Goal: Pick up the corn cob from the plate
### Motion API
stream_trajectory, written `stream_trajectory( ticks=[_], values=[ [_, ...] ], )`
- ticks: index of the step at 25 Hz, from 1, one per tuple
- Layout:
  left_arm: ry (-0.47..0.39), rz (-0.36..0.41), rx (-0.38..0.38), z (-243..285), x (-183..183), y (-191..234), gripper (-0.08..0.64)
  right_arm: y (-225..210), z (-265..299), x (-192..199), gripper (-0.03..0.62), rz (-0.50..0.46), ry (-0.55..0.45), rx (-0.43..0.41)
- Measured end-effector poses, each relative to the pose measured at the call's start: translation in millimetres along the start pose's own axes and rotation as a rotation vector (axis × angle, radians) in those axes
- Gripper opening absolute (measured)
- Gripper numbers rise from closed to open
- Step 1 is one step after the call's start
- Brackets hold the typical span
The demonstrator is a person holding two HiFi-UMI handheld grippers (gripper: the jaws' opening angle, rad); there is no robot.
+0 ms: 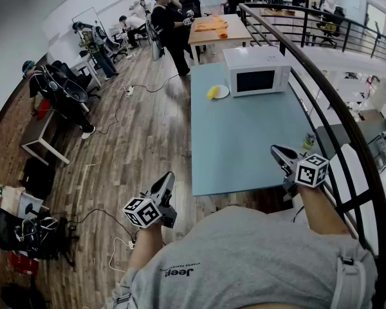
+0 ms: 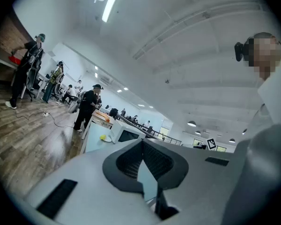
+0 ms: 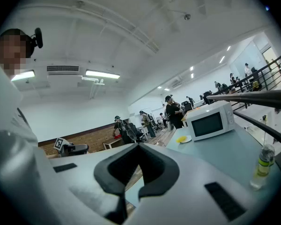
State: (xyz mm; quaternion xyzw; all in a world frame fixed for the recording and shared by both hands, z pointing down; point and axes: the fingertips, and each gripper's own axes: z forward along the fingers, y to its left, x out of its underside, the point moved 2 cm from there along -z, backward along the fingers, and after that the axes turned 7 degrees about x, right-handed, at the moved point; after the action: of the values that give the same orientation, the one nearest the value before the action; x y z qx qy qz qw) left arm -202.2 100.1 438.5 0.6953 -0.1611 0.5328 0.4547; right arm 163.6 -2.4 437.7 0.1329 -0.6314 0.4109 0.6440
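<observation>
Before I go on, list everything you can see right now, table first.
table: one, light blue, ahead
microwave: one, white, table's far end
plate: one, white, left of microwave
corn cob: one, yellow, on plate
bottle: one, clear, table's right edge
orange cloth: one, on wooden table beyond
railing: one, dark, right of table
people: several, back of room
left gripper: one, grey, jaws together, empty, over floor left of table
right gripper: one, grey, jaws together, empty, at table's near right corner
</observation>
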Motion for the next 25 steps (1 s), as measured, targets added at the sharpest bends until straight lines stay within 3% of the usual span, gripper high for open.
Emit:
stream_trajectory(
  ticks=[12, 18, 25],
  values=[
    [0.033, 0.005, 0.011, 8.3, -0.4, -12.6, 0.018, -9.0, -4.2, 4.9, 0.014, 0.019, 0.009, -0.003],
    [0.041, -0.009, -0.007, 10.2, 5.9, -14.9, 0.018, -15.5, -1.9, 8.2, 0.014, 0.088, 0.016, -0.03],
    [0.033, 0.003, -0.036, 41.4, 11.7, -29.9, 0.018, -48.5, -8.6, 7.0, 0.015, 0.092, 0.017, -0.071]
  ],
)
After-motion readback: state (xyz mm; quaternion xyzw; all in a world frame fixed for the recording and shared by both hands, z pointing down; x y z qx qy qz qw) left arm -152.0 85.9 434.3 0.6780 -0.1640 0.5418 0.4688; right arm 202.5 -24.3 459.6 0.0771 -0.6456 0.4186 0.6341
